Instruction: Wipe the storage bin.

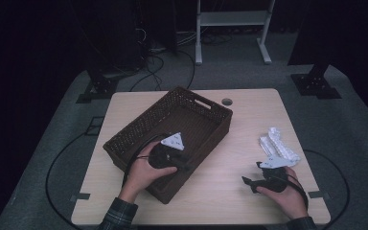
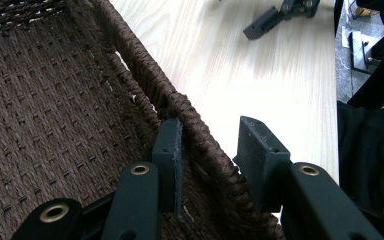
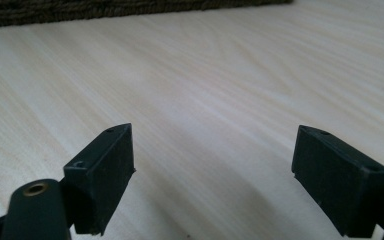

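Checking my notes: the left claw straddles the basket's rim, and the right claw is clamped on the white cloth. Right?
Not quite. The left claw does straddle the basket rim, but the right claw is open over bare table, as the right gripper view shows; the cloth lies apart.

Left hand-held gripper at the brown woven basket rim, white cloth well apart.

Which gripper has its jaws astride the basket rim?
The left gripper: one jaw sits inside the brown woven basket, the other outside its rim. The right gripper stands open over bare wooden table, nothing between its jaws.
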`<act>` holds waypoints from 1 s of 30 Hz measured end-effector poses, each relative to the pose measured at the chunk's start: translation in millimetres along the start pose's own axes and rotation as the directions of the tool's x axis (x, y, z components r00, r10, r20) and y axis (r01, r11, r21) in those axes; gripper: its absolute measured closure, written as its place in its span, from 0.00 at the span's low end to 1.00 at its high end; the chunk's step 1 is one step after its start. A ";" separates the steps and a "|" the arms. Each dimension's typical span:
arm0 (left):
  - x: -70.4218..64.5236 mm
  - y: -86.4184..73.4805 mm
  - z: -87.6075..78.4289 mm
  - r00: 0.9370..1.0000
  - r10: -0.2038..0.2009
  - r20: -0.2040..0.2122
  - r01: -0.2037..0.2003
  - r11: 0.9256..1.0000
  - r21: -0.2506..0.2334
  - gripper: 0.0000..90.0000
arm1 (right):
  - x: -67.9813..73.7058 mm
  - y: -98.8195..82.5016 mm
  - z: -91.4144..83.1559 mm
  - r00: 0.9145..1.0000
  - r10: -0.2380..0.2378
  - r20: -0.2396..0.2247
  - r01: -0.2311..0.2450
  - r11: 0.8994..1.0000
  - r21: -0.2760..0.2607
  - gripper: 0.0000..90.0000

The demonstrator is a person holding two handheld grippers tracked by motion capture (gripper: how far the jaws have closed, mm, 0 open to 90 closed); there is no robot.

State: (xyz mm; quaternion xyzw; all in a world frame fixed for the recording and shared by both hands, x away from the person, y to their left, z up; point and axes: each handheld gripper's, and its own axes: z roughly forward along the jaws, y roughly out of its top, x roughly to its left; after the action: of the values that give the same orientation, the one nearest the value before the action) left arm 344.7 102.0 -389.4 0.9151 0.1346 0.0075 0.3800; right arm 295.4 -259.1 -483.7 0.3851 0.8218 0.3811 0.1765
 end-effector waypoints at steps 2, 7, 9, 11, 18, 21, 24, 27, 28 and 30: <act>0.0 -0.1 0.0 1.000 0.000 0.000 0.000 1.000 0.000 0.69 | -2.7 3.4 -2.4 1.000 -0.004 0.011 0.004 1.000 -0.004 0.18; 0.3 -0.3 -0.1 1.000 -0.005 0.003 0.005 1.000 -0.001 0.69 | -8.8 9.6 -8.1 1.000 0.008 0.029 -0.008 1.000 -0.023 0.18; 0.0 -0.3 -0.1 1.000 -0.003 0.000 0.003 1.000 -0.001 0.69 | -10.7 11.9 -10.2 0.999 0.004 0.034 -0.003 0.999 -0.032 0.18; -0.3 -0.2 0.1 1.000 0.002 -0.004 -0.002 1.000 -0.002 0.69 | -12.5 14.5 -13.0 0.999 0.005 0.041 -0.004 0.999 -0.037 0.18; 0.0 0.0 0.7 1.000 0.003 -0.003 -0.003 1.000 -0.003 0.69 | -23.7 22.4 -20.5 0.998 0.020 0.063 -0.016 0.998 -0.056 0.18; 1.3 0.1 1.7 1.000 -0.001 0.004 0.001 1.000 -0.005 0.69 | -29.0 25.8 -22.3 0.997 0.023 0.076 -0.018 0.998 -0.062 0.18; 2.1 -0.3 2.2 1.000 -0.010 0.012 0.010 1.000 -0.010 0.69 | -35.1 27.9 -23.4 0.995 0.026 0.095 -0.021 0.998 -0.059 0.18; 2.5 -0.6 2.2 1.000 -0.011 0.015 0.011 1.000 -0.010 0.69 | -42.4 30.3 -25.6 0.993 0.033 0.114 -0.026 0.998 -0.064 0.18; 2.9 -0.8 2.1 1.000 -0.013 0.017 0.013 1.000 -0.011 0.69 | -44.6 31.4 -26.6 0.992 0.039 0.119 -0.031 0.997 -0.066 0.18; 3.1 -1.1 1.9 1.000 -0.014 0.019 0.014 1.000 -0.013 0.69 | -49.0 33.9 -28.8 0.990 0.039 0.134 -0.029 0.997 -0.076 0.18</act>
State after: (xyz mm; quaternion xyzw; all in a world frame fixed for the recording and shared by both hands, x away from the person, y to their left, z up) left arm 347.7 102.1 -391.8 0.9117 0.1372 -0.0031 0.3872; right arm 326.9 -296.9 -439.4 0.4171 0.7866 0.3873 0.2395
